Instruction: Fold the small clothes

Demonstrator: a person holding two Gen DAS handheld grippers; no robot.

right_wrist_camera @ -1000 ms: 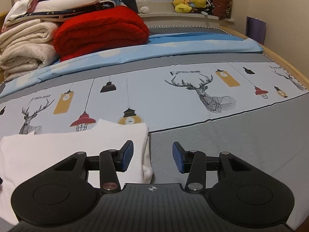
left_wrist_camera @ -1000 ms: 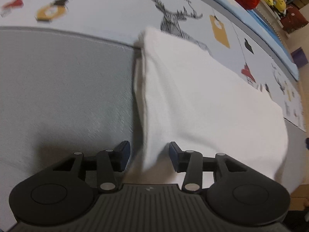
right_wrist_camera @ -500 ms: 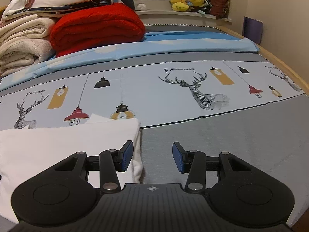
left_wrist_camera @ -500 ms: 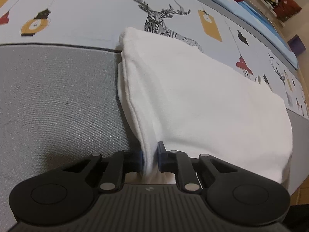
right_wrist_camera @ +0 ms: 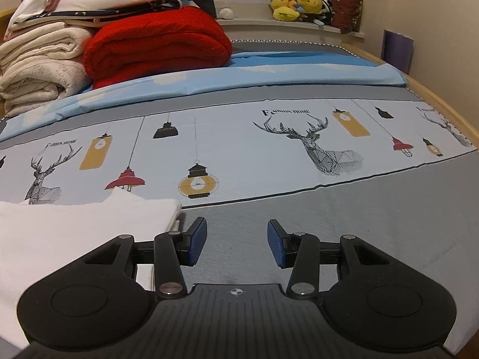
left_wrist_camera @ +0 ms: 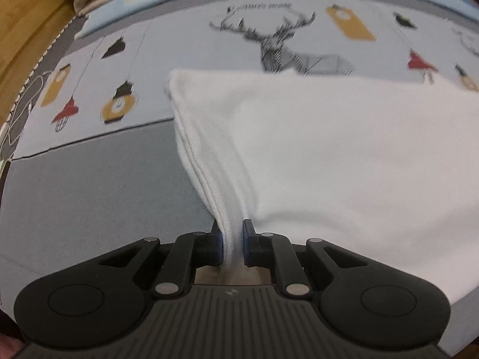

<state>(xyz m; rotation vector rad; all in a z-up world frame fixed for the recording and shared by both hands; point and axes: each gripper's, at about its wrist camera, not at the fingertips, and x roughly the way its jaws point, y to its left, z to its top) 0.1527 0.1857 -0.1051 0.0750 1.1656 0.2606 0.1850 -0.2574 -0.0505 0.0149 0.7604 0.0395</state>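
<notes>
Pinching layered soft white garment (left_wrist_camera: 344,155) edges, the left gripper (left_wrist_camera: 233,243) is clamped tight. The right gripper (right_wrist_camera: 237,245) gapes wide, empty, above grey woven bedding (right_wrist_camera: 359,224).

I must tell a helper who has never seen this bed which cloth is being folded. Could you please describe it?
Find the bed cover printed with deer heads and hanging lamps. On its plain grey band nearest the cameras lies a flat, folded, plain white cotton garment, its near corner pinched in the left gripper. Unlike the red blanket and cream towels stacked far behind, it lies alone.
</notes>
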